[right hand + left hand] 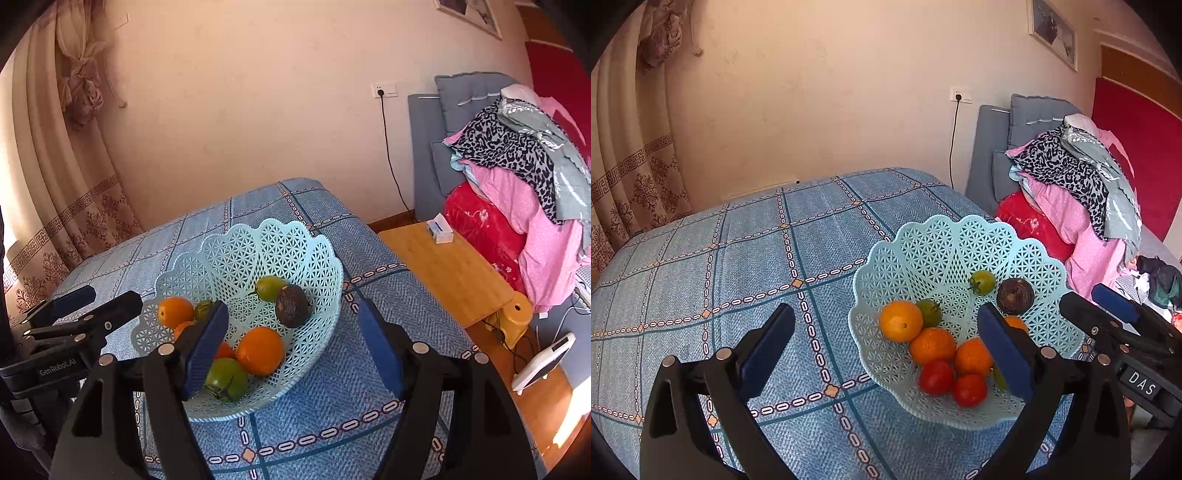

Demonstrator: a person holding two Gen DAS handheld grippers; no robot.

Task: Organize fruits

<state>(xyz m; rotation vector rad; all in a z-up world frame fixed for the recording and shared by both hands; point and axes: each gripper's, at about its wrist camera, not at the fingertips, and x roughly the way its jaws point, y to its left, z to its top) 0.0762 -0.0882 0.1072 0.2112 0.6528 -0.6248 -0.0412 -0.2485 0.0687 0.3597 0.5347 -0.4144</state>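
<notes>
Left gripper: held low over the tablecloth, pointing forward; jaws spread wide, nothing between the blue pads; right finger overlaps the basket in the left wrist view.
Right gripper: likewise low and forward, jaws wide apart and empty; left finger overlaps the basket's near rim, right finger over bare cloth.
Relative pose: grippers side by side, each visible at the edge of the other's view, with the basket between them.
Basket: pale blue openwork plastic, scalloped rim, on the right part of the table.
Contents: four oranges, two red tomatoes, green tomatoes, one dark purple-brown round fruit, all inside the basket.
Surroundings: wooden side table to the right; piled bedding beyond.
</notes>
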